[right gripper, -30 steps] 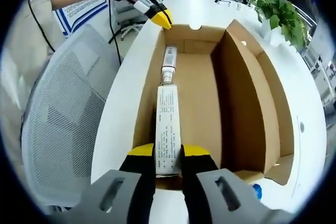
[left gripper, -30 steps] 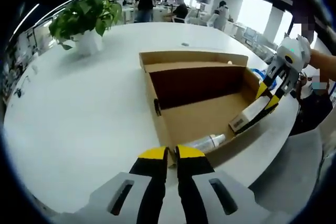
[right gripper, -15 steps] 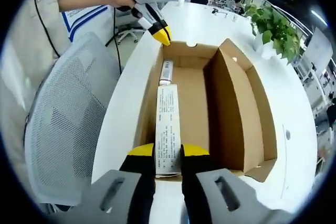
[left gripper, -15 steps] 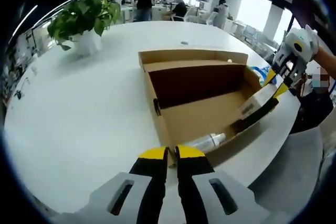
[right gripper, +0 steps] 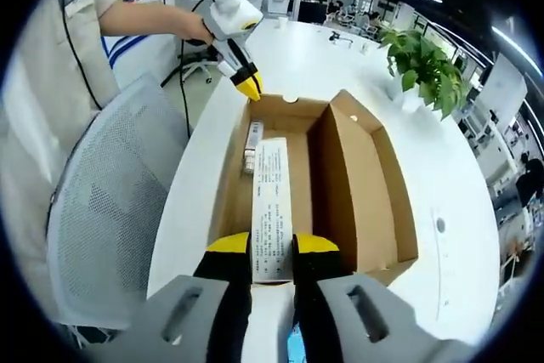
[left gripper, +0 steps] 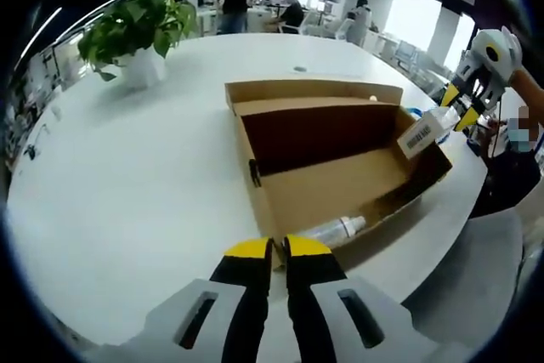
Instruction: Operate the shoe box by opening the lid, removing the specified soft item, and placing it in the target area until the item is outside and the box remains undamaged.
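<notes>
On a broad white table [left gripper: 127, 176] in an open office with a potted plant [left gripper: 140, 31], the open shoe box [left gripper: 327, 184] held a bottle [left gripper: 336, 230], while the right gripper [right gripper: 272, 248] clamped a printed tube [right gripper: 272, 210] above it and the left gripper [left gripper: 276, 252] sat nearly closed at its corner.

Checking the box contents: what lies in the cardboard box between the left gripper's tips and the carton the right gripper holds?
A small bottle lying on the box floor, seen in both gripper views.
</notes>
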Demonstrator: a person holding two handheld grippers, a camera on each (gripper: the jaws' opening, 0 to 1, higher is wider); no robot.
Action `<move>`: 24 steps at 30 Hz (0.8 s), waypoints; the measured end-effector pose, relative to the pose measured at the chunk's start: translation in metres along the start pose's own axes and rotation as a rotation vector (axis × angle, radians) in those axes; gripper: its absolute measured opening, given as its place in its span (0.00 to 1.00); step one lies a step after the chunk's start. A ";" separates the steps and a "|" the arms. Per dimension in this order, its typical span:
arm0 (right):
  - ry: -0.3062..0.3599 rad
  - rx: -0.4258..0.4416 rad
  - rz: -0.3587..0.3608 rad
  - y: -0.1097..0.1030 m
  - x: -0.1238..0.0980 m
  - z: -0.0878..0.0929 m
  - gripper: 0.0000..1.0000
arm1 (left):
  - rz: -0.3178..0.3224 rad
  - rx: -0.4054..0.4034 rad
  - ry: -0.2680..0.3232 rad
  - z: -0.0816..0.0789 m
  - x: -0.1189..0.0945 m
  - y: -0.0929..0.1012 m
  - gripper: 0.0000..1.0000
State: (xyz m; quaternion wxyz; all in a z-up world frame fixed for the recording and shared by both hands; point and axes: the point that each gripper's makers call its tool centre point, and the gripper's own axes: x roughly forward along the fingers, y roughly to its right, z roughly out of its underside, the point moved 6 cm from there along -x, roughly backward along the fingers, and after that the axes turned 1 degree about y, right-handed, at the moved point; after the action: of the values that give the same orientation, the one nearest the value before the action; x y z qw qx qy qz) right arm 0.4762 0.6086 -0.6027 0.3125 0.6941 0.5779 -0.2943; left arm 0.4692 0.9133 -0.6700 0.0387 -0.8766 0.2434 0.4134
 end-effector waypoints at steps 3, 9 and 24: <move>0.003 -0.002 0.019 0.005 -0.010 0.001 0.14 | -0.002 -0.009 -0.001 0.000 0.000 0.000 0.03; 0.014 -0.001 0.045 0.014 -0.029 0.006 0.14 | -0.003 -0.020 0.000 0.000 0.000 0.001 0.02; -0.008 0.020 0.121 0.035 -0.077 0.040 0.15 | -0.015 -0.030 -0.005 0.000 0.000 0.001 0.02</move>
State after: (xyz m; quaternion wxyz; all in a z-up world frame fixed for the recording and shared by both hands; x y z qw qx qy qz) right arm 0.4970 0.5247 -0.5655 0.3250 0.7298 0.5304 -0.2836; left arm 0.4688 0.9122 -0.6698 0.0292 -0.8779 0.2306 0.4188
